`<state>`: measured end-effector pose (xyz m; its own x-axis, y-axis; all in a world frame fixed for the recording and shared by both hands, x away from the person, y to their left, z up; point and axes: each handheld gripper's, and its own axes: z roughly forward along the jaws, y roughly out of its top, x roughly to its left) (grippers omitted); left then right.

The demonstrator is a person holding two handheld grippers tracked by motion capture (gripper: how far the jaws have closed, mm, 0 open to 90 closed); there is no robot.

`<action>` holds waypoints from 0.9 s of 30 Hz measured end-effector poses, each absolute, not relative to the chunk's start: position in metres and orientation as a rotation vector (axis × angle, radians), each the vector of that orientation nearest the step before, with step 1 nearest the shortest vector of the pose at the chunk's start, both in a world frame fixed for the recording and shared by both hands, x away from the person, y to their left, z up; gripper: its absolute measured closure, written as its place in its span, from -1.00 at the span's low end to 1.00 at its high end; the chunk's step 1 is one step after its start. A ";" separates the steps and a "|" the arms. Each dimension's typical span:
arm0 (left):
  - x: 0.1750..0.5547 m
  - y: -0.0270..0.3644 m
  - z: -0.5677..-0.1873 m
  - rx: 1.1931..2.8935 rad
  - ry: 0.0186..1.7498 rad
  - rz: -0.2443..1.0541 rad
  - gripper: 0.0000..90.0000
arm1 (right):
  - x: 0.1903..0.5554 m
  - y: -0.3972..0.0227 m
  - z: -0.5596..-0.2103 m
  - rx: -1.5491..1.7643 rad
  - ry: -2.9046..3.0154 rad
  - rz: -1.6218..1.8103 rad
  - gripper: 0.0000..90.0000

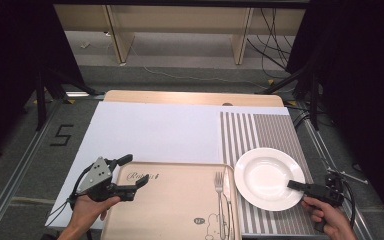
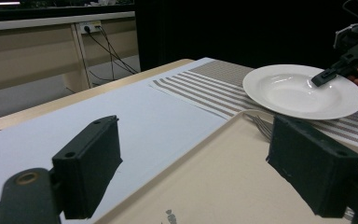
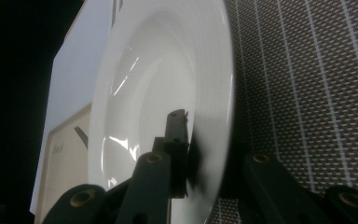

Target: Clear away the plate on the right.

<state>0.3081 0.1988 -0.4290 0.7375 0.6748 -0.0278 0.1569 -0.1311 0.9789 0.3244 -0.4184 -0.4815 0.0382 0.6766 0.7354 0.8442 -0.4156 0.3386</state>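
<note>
Right hand-held gripper point(image 1: 294, 184) had its jaws nipping the white plate point(image 1: 265, 175) at the near rim: stiff, glossy, slippery, breakable; left hand-held gripper point(image 1: 133, 176) gaped open.

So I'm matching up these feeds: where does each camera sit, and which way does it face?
High view: above the person's side, facing forward and down at the tray and plate; both hands and forearms show.
Left gripper view: on the left hand-held gripper, facing across the tray to the plate; open jaws.
Right gripper view: on the right hand-held gripper, jaws astride the plate's rim.
All share the plate.
</note>
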 end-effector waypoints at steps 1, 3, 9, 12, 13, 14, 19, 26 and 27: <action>0.308 0.199 -0.429 1.673 0.672 0.508 -0.64 | 0.325 -0.418 -0.481 -2.124 -1.575 -1.329 0.77; 0.308 0.199 -0.429 1.673 0.672 0.507 -0.64 | 0.325 -0.414 -0.481 -2.162 -1.518 -1.357 0.79; 0.308 0.199 -0.429 1.674 0.672 0.506 -0.64 | 0.325 -0.415 -0.479 -2.159 -1.498 -1.339 0.82; 0.309 0.199 -0.430 1.669 0.669 0.506 -0.64 | 0.324 -0.414 -0.479 -2.181 -1.427 -1.338 0.82; 0.308 0.199 -0.429 1.675 0.673 0.508 -0.64 | 0.324 -0.414 -0.479 -2.184 -1.433 -1.344 0.82; 0.308 0.199 -0.429 1.674 0.673 0.509 -0.64 | 0.324 -0.414 -0.481 -2.181 -1.442 -1.356 0.82; 0.309 0.199 -0.430 1.670 0.669 0.506 -0.63 | 0.324 -0.411 -0.478 -2.166 -1.406 -1.336 0.82; 0.309 0.199 -0.430 1.671 0.668 0.508 -0.63 | 0.324 -0.408 -0.477 -2.140 -1.419 -1.346 0.81; 0.308 0.199 -0.429 1.678 0.674 0.512 -0.63 | 0.324 -0.408 -0.478 -2.142 -1.425 -1.352 0.81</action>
<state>0.3085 0.1992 -0.4294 0.7355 0.6770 -0.0249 0.1585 -0.1363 0.9779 0.3236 -0.4083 -0.4777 0.0988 0.6040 0.7908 0.8213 -0.4982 0.2779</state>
